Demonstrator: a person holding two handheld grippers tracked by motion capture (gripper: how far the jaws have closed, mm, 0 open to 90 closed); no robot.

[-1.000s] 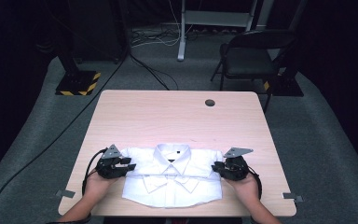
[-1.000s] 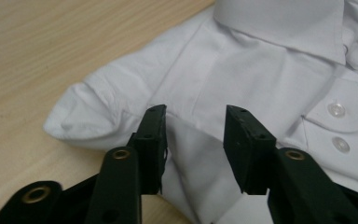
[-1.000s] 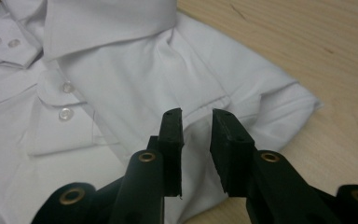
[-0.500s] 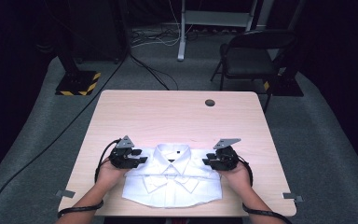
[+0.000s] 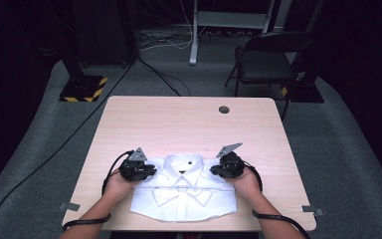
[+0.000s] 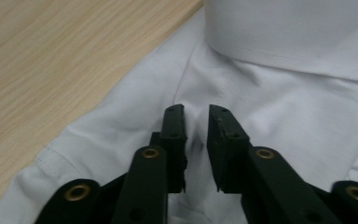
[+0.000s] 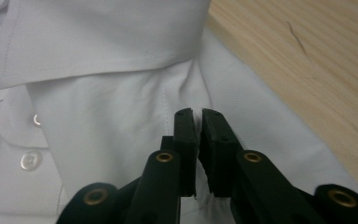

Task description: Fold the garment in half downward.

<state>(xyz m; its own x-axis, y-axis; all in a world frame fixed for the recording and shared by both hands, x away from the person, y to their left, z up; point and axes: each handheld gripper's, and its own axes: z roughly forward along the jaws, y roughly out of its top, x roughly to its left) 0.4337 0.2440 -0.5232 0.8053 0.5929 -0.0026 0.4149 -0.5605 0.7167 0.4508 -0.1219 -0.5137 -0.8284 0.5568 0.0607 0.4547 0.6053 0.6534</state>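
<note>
A folded white shirt (image 5: 184,196) lies collar-up near the front edge of the wooden table (image 5: 179,124). My left gripper (image 5: 150,172) rests on the shirt's left shoulder beside the collar (image 5: 181,162). In the left gripper view its jaws (image 6: 196,114) have just been closing and pinch a raised fold of the shirt (image 6: 284,107). My right gripper (image 5: 214,171) rests on the opposite shoulder. In the right gripper view its jaws (image 7: 197,114) have just been closing too, nearly together on a crease of the shirt (image 7: 107,107) just below the collar edge.
A round cable hole (image 5: 224,109) sits near the table's far edge. Behind the table stand a dark folding chair (image 5: 268,55) and a stand base with yellow-black stripes (image 5: 82,89). Cables run across the grey floor on the left.
Both hands have moved inward from the shirt's outer sides toward the collar, and now rest on the shoulders.
</note>
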